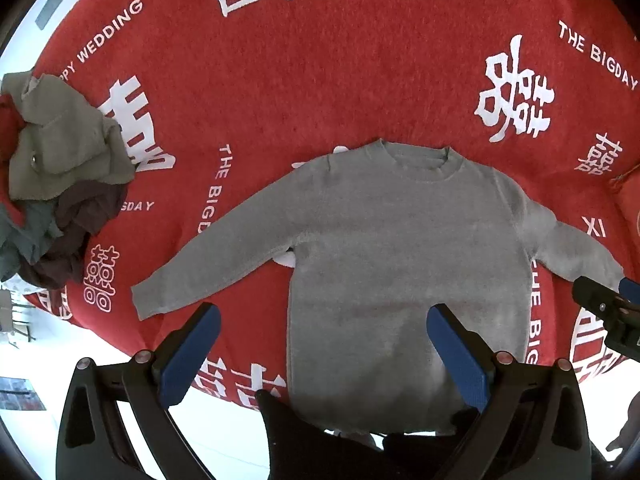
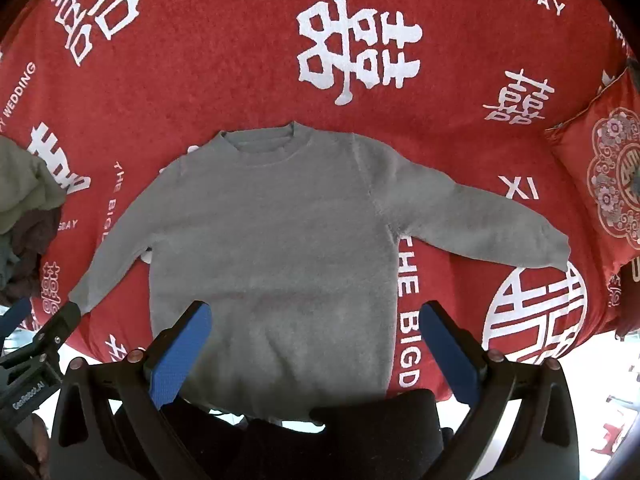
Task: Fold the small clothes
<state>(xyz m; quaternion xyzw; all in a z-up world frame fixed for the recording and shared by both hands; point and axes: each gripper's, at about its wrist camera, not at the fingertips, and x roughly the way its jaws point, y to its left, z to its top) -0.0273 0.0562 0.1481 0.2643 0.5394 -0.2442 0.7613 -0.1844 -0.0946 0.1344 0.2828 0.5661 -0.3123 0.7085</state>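
Observation:
A small grey sweater (image 1: 400, 248) lies flat on the red blanket (image 1: 320, 80), collar away from me, both sleeves spread out to the sides. In the right wrist view the grey sweater (image 2: 272, 248) fills the middle, its hem hanging over the near edge. My left gripper (image 1: 324, 320) hovers open above the sweater's lower left part, blue pads wide apart and empty. My right gripper (image 2: 316, 320) hovers open above the lower right part, holding nothing. The right gripper's tip (image 1: 608, 308) shows by the right cuff in the left wrist view.
A heap of unfolded clothes (image 1: 56, 176), olive, dark brown and teal, sits on the blanket at the left. A red embroidered cushion (image 2: 604, 184) lies at the right. The blanket's near edge drops off just below the sweater's hem.

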